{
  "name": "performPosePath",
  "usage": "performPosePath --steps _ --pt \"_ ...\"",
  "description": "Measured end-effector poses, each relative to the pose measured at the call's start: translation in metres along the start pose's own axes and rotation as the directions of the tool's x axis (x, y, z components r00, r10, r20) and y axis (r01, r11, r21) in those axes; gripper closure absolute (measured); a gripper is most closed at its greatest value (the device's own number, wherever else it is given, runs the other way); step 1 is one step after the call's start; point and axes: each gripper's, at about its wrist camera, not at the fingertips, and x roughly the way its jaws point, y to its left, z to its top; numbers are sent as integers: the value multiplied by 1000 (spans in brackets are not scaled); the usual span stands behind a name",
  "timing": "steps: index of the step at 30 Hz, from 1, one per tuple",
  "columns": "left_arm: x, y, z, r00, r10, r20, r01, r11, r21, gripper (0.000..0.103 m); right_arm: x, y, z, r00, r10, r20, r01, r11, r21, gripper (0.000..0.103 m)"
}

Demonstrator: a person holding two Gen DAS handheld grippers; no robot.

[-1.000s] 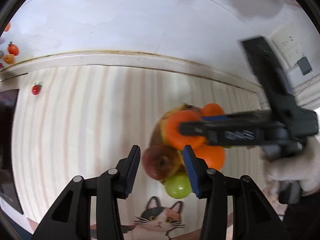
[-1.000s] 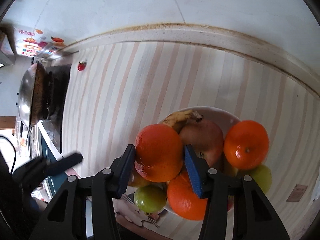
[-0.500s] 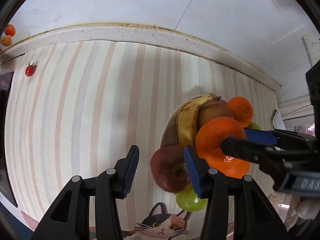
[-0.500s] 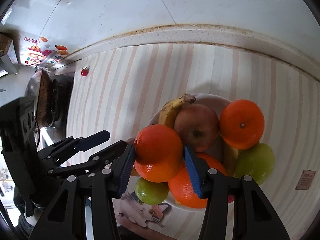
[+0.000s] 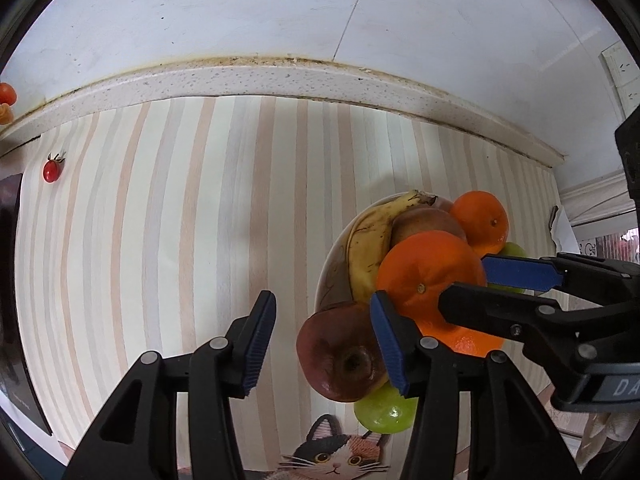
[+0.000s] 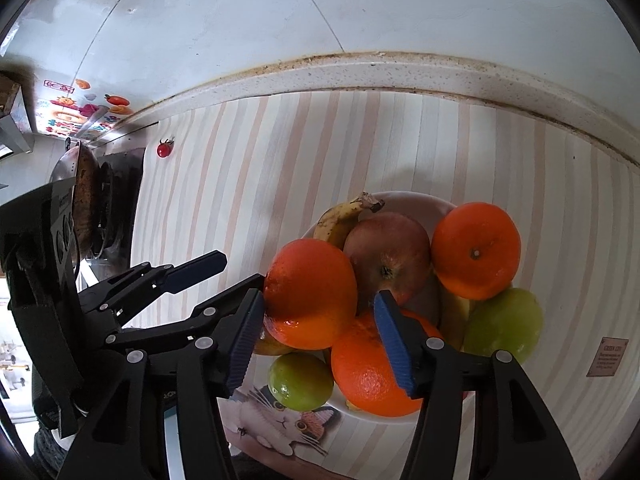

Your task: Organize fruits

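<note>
Your orange (image 6: 310, 294): glossy, pitted peel | apple (image 6: 386, 258): smooth, dull sheen | bowl (image 6: 416, 200): glazed white | desk (image 5: 200, 220): matt striped covering | jaws: black plastic, ribbed blue pads (image 6: 390, 338) | wall (image 5: 280, 12): smooth tile

Left gripper (image 5: 322, 340): moved nearer the right gripper (image 6: 318, 338), now just beside it; jaws gaping, unchanged. Held orange (image 6: 311, 294): carried slightly leftward and perhaps lower over the bowl (image 6: 416, 202). Banana (image 5: 366, 246): more exposed in left view.
</note>
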Motion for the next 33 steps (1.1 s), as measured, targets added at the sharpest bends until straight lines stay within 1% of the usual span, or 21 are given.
performPosePath --steps 3,5,6,7,9,13,17,21,23,25,28,32,33 --pt "0 0 1 1000 6 -1 -6 1000 2 56 11 -5 3 998 54 -39 -52 997 52 42" --pt "1 1 2 1000 14 -1 -14 1000 -4 56 16 -10 4 995 92 -32 -89 992 89 43" --pt "1 2 3 1000 5 -4 -5 1000 -9 56 17 -11 4 993 116 -24 -113 988 106 47" --pt "2 3 3 1000 -3 -7 2 1000 -16 56 17 -12 4 993 120 -16 -117 986 116 47" --pt "1 3 3 1000 6 -5 -6 1000 -12 56 14 -9 1 994 105 3 -105 989 108 48" --pt "-6 2 1 1000 -6 9 6 1000 -4 56 2 -8 -8 993 97 63 -104 989 108 48" --pt "-16 0 1 999 -2 34 2 1000 8 55 -11 -12 -19 984 155 90 -166 978 127 48" --pt "-17 -1 2 999 23 41 -24 1000 20 55 -13 -12 -30 980 184 72 -192 973 127 48" --pt "-14 -1 4 999 31 33 -31 999 13 55 -9 -14 -36 984 171 58 -177 977 122 48" --pt "-11 0 5 999 30 22 -30 1000 8 55 -5 -13 -38 989 140 54 -145 984 104 48" --pt "-6 -3 5 999 37 12 -37 999 16 55 -4 -14 -39 988 144 54 -149 983 109 47" --pt "-2 -7 3 999 46 9 -46 999 27 55 -8 -11 -37 992 114 53 -119 988 102 46" --pt "-2 -7 3 999 44 7 -44 999 26 55 -9 -12 -36 992 113 54 -118 987 107 44"
